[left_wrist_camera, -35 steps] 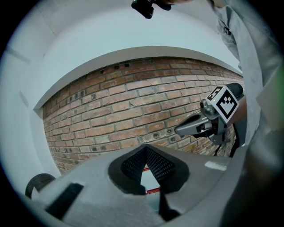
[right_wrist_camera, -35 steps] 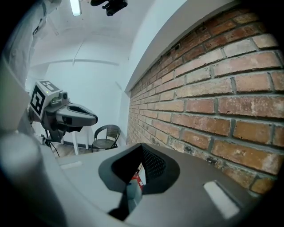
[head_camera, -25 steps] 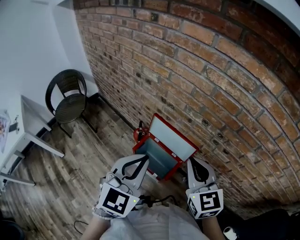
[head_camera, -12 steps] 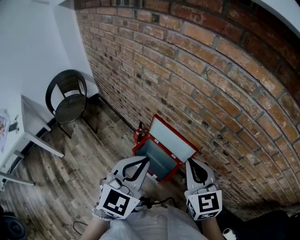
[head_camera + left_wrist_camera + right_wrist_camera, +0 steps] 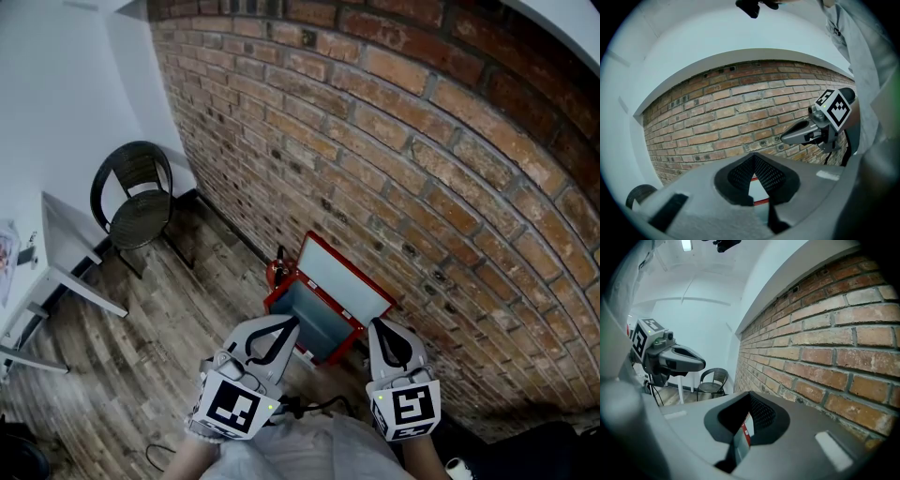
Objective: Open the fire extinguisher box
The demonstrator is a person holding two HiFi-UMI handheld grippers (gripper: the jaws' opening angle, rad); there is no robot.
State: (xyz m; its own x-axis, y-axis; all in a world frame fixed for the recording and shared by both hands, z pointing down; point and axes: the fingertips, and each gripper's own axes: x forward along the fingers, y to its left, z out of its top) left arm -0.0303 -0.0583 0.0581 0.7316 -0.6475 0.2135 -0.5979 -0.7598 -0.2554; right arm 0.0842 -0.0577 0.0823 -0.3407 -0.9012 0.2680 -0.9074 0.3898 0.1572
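The box (image 5: 317, 323) sits on the floor (image 5: 159, 328) against the brick wall (image 5: 422, 141), at my 12 o'clock. It is already open, with the lid (image 5: 345, 277) raised back toward the wall. Inside I see only a grey-blue surface and cannot make out any contents. A red extinguisher (image 5: 277, 269) stands outside the box, just beside it at its 10 o'clock. My left gripper (image 5: 289, 323) and right gripper (image 5: 380, 328) hover near the box at its 7 and 4 o'clock, both closed and holding nothing.
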